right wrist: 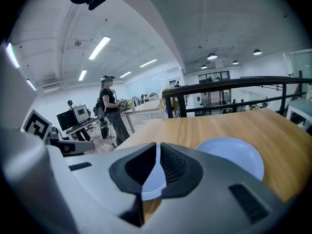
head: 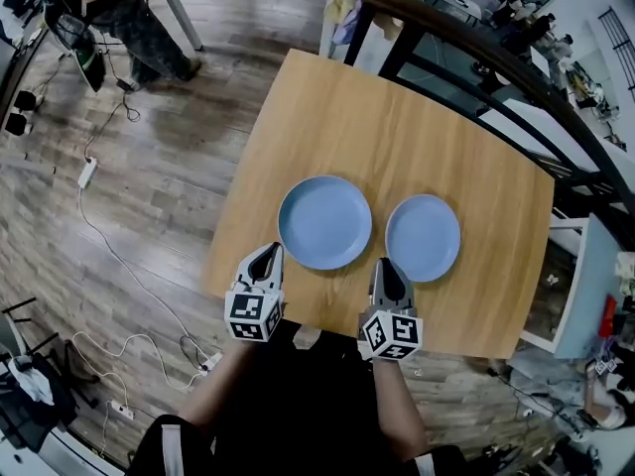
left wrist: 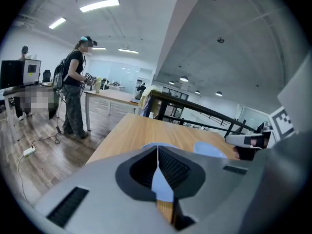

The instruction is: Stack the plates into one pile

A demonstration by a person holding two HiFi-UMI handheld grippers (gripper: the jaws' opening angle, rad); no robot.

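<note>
Left tongs (head: 267,253), right tongs (head: 385,266): closed, empty. Larger plate (head: 324,222) just ahead, between them; smaller plate (head: 423,237) ahead-right of right tongs. Both flat on tabletop (head: 397,117), not touching. Probably rigid, light, slick, chippable; take by near rim, tongs opened first.

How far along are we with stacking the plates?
Done: nothing is stacked; the larger plate and smaller plate lie apart, side by side on the table. In hand: nothing; the left gripper and right gripper are shut and empty. Left: set one plate on the other.
</note>
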